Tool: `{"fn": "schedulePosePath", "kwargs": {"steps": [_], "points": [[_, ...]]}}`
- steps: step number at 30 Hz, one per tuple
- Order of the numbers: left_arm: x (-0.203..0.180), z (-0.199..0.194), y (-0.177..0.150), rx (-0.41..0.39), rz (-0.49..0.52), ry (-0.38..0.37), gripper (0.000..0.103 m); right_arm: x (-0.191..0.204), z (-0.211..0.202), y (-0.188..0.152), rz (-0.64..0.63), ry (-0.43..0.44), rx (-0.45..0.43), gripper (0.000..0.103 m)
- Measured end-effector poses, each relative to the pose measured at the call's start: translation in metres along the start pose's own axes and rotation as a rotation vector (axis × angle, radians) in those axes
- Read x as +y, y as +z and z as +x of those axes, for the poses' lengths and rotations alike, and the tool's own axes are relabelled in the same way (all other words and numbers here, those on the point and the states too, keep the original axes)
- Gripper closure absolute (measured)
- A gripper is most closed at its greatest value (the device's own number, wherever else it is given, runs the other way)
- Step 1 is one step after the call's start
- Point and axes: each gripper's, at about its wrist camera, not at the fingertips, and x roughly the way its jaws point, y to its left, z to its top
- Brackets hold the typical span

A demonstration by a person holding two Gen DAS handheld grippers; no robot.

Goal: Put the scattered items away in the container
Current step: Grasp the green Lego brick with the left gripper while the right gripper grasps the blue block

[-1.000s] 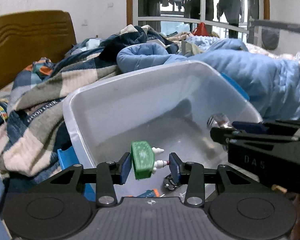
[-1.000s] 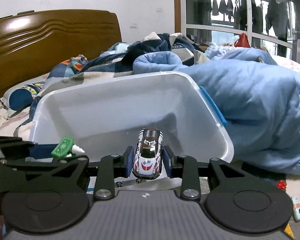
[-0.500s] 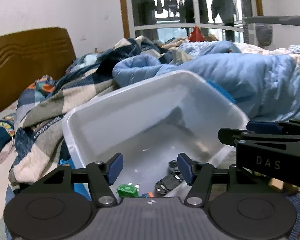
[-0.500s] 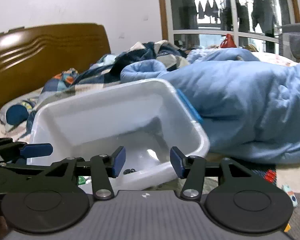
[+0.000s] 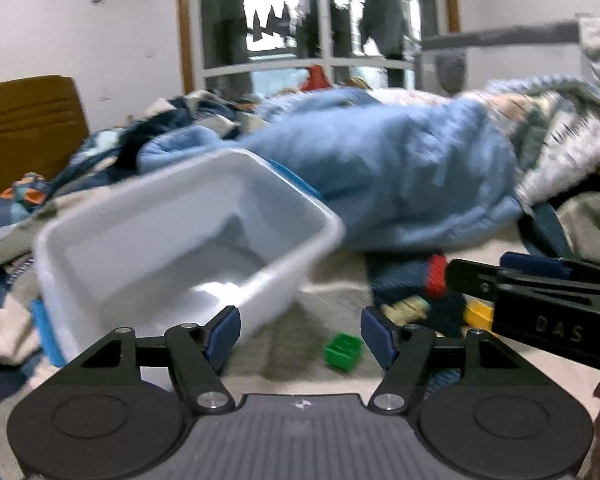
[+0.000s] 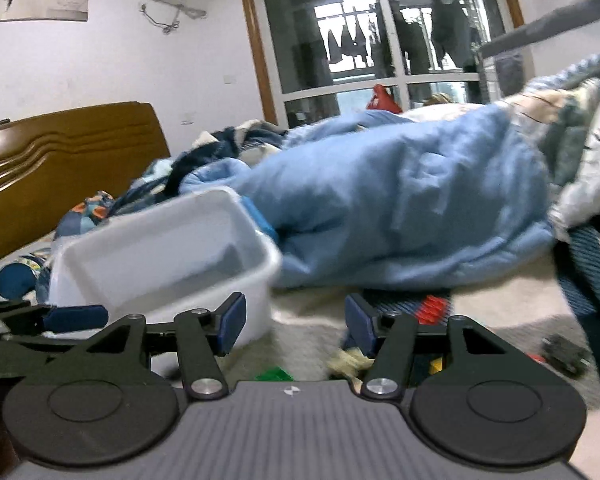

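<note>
Green block (image 5: 342, 351) on bed looks light, rigid; grip its flat sides; left gripper (image 5: 300, 334) and right gripper (image 6: 293, 322) both empty, jaws opening.

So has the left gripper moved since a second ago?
Yes. The left gripper has swung right, away from the bin: its jaws framed the bin's inside before, and now frame a green brick on the bed. Nothing is between the jaws, which are opening.

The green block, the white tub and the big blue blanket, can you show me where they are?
green block (image 5: 342, 351), left wrist view, on its hollow top.
white tub (image 5: 172, 236), left wrist view, on its inner back wall.
blue blanket (image 6: 400, 208), right wrist view, on its middle.
</note>
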Motion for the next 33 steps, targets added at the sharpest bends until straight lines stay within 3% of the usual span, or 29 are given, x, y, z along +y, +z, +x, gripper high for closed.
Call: {"fn": "schedulePosePath", "kwargs": {"steps": [6,10,18,25,31,33], "points": [[-0.034,0.018,-0.029,0.074,0.022,-0.082,0.033,-0.043,-0.014,-0.043,-0.016,-0.081,0.074,0.044],[-0.047,0.032,-0.039,0.058,0.081,-0.074,0.033,-0.061,-0.021,-0.069,-0.053,-0.097,0.093,0.044],[-0.022,0.082,-0.039,0.089,-0.013,-0.031,0.033,-0.074,-0.015,-0.106,-0.041,-0.09,0.142,0.045],[-0.023,0.119,-0.034,0.127,0.028,0.003,0.033,-0.076,-0.004,-0.101,-0.037,-0.086,0.153,0.046],[-0.029,0.136,-0.033,0.14,0.043,-0.017,0.033,-0.096,0.006,-0.078,-0.049,-0.302,0.092,0.046],[-0.029,0.14,-0.035,0.161,0.023,-0.055,0.04,-0.109,0.012,-0.071,-0.024,-0.36,0.099,0.046]]}}
